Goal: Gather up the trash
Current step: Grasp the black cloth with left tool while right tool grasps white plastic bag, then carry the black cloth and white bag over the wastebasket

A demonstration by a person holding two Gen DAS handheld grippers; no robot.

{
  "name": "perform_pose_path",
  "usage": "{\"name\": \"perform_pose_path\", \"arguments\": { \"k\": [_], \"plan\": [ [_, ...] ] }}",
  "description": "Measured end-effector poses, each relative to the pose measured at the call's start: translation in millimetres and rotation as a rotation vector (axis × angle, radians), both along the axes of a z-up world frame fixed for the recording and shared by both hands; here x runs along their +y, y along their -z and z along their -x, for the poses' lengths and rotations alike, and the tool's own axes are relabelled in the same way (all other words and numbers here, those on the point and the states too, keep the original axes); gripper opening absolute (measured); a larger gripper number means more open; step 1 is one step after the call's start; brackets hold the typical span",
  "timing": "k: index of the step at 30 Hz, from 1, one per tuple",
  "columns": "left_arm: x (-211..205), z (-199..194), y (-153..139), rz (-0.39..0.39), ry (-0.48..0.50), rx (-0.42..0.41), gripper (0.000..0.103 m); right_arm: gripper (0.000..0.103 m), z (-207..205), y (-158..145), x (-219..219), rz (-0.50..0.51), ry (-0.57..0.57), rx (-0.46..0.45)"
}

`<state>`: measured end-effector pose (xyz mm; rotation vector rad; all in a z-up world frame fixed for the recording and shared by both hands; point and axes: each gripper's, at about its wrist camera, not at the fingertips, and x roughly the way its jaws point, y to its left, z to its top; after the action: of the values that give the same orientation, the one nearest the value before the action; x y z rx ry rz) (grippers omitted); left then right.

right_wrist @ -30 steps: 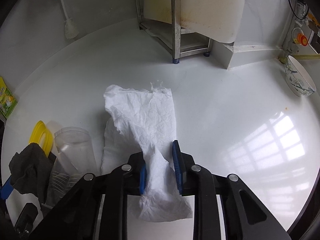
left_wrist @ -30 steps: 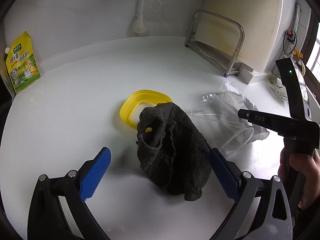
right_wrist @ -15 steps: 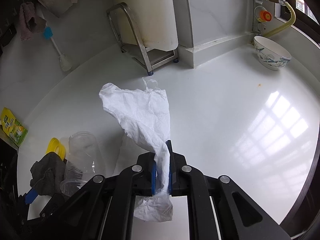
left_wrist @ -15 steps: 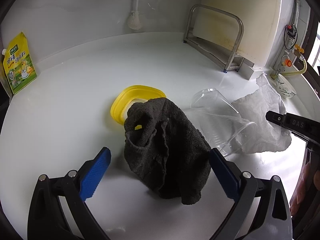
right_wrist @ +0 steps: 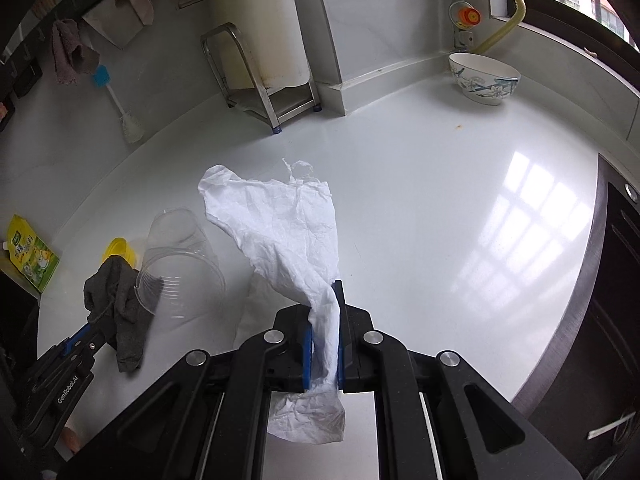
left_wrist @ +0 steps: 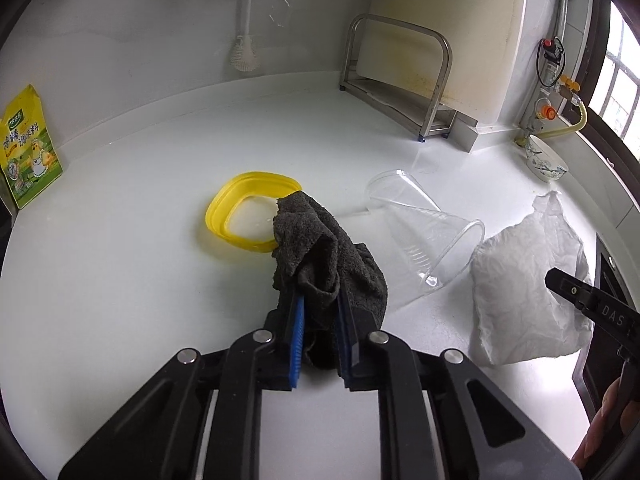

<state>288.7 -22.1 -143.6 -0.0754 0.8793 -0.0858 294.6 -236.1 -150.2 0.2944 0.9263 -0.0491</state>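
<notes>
A dark grey cloth (left_wrist: 316,240) is bunched on the white counter (left_wrist: 120,280), one end draped over a yellow plastic ring (left_wrist: 224,208). My left gripper (left_wrist: 320,300) is closing its jaws on the cloth's near end, and the blue pads press it. A clear plastic cup (left_wrist: 424,232) lies on its side just right of the cloth. My right gripper (right_wrist: 324,320) is shut on a crumpled white paper towel (right_wrist: 280,216), which hangs from the pads above the counter. The right wrist view also shows the cloth (right_wrist: 120,296), the cup (right_wrist: 176,256) and the left gripper (right_wrist: 96,328) at lower left.
A yellow-green pouch (left_wrist: 28,148) leans on the wall at far left. A brush (left_wrist: 246,40) hangs on the back wall beside a steel rack (left_wrist: 400,80). A patterned bowl (right_wrist: 484,80) stands at the far right corner. A dark cooktop edge (right_wrist: 616,280) borders the counter's right side.
My left jaws went from wide open around the cloth to closed on it. My right gripper carried the paper towel rightward, away from the cup, and lifted it slightly.
</notes>
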Motion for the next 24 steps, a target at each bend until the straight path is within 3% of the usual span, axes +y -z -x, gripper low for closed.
{"name": "perform_pose_path", "arguments": {
  "k": [11,24],
  "plan": [
    [18,22,-21,0.002,-0.001,-0.052,0.010,0.008,57,-4,1,-0.051,0.034,-0.013],
    [14,72,-79,0.030,0.103,-0.131,0.009,0.008,127,-23,10,-0.085,0.035,-0.025]
  ]
}}
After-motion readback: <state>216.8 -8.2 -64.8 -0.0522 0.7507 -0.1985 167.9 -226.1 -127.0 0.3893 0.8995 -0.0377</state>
